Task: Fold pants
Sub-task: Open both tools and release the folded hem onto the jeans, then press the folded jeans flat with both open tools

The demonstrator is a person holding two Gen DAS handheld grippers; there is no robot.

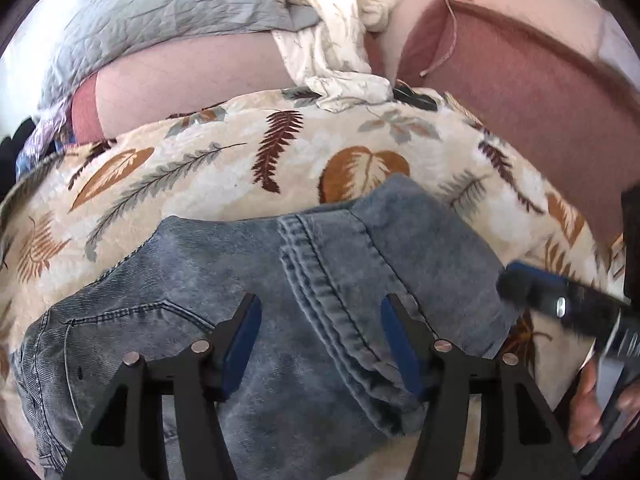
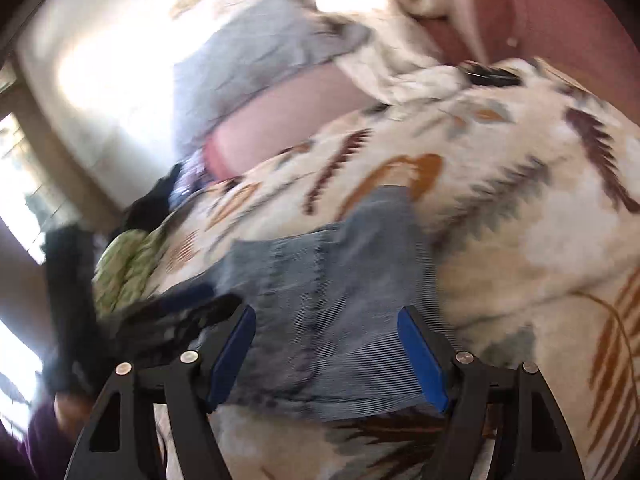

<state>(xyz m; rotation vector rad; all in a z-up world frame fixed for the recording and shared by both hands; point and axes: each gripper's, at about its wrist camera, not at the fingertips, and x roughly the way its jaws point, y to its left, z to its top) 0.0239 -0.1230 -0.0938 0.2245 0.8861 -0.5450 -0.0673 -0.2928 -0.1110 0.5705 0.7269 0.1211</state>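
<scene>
Denim fills the gap ahead of your left gripper: its blue pads stand wide apart, clasping nothing, and the jeans lie directly under and beyond them on the leaf-print blanket that covers the bed. A thick stitched seam runs away from you between the two fingers, leaning a little toward the right finger, so the garment's long axis looks roughly in line with that gripper's reach, though you cannot see the whole length of the pants from here. A pocket corner shows toward the blanket's left edge, and the far end of the denim stops well short of the blanket's far edge. Your right gripper is spread apart too and holds nothing; its view is smeared by blur, yet the jeans still sit between and beyond its fingers, with bare blanket off to the right. In the left view that right tool shows at the denim's right edge. Both hands are near the cloth; the left seems the more centred over it.
</scene>
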